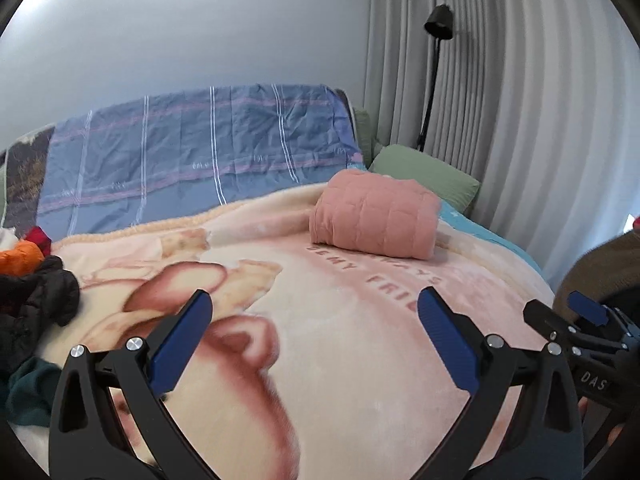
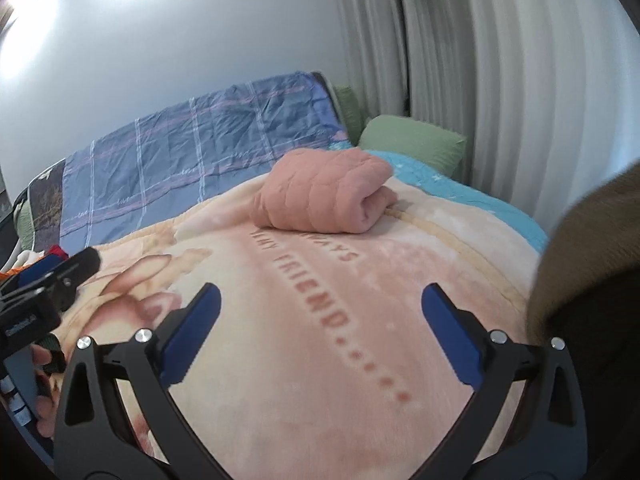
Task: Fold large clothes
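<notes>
We had both grippers up over the bed with nothing in them: left gripper (image 1: pixel 316 336) spread wide over the printed fleece blanket (image 1: pixel 340 320), right gripper (image 2: pixel 320 332) likewise spread and empty. One garment looked done, a pink quilted piece (image 1: pixel 374 216) folded into a thick bundle and resting on the blanket toward the green pillow (image 1: pixel 424 176), clear of both grippers. The rest sat in a heap at the left edge of the bed: a black puffy garment (image 1: pixel 38 304), something orange (image 1: pixel 20 258), something red (image 1: pixel 38 236) and a teal piece (image 1: pixel 28 392) nearer us. Our read was that the step in hand was fetching the next item. To do that well we figured: go for the black one on top, pinch a single layer at a collar or shoulder seam rather than a fistful, and lift it free of the pile so the others didn't drag along. Then lay it flat on the open blanket between us and the pink bundle, each gripper on one corner, before any fold. We couldn't tell which end of the black garment was which.
</notes>
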{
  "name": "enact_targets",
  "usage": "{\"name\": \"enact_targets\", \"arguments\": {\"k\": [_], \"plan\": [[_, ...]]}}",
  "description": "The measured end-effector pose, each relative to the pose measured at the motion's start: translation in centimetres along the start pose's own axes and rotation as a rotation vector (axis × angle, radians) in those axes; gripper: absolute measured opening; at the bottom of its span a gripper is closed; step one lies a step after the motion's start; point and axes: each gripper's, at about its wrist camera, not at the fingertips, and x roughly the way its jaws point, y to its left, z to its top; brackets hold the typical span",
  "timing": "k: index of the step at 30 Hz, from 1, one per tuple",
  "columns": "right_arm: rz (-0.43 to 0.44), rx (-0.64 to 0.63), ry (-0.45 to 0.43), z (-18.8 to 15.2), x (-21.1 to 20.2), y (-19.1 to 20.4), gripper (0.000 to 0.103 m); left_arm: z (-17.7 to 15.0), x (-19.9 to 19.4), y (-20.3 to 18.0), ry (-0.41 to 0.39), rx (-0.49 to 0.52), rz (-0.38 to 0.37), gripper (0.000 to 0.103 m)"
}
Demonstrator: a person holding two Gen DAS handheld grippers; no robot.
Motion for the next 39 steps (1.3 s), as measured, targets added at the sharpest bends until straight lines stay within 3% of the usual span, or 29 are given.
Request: {"name": "enact_targets", "arguments": {"k": [4,8,13,16,21,27,31,39], "plan": [[-0.034,-0.027,-0.034,-1.3,-3.4,0.8,0.101,-1.5,-3.4,-0.3,-0.054,0.042,0.035,0.102],[-0.042,-0.073,-0.077,-2.3,-5.7,2.3,0.101,-2.6,-5.9,0.1,-0.054,0.042,-0.003,0.102],[-0.062,0.011,-0.056,-3.2,-7.5,2.2,0.101,-4.3,-8.2,0.5,-0.076,0.041,0.059,0.102],[-0.094,-0.002,-0.049,-3.7,-8.2,2.5,0.101,-5.0,-9.5,0.4,-0.1,0.056,0.068,0.102],[-0.096,-0.035,-0.062,-4.4,-9.7,3.3,0.101,-5.8,-10.7,-0.2,-0.089,0.063,0.089,0.102],[-0.103,-0.067,-0.068,-5.2,-11.1,3.9,0.101,-6.7,-11.2,0.0,-0.022,0.038,0.03,0.102],[-0.166,-0.107,-0.064,-5.9,-11.3,4.3,0.101,-7.4,-11.1,0.7,-0.011,-0.026,0.094,0.102],[-0.068,-0.136,-0.01,-6.5,-11.5,3.8,0.101,-7.9,-11.9,-0.8,-0.089,0.025,0.176,0.102]]}}
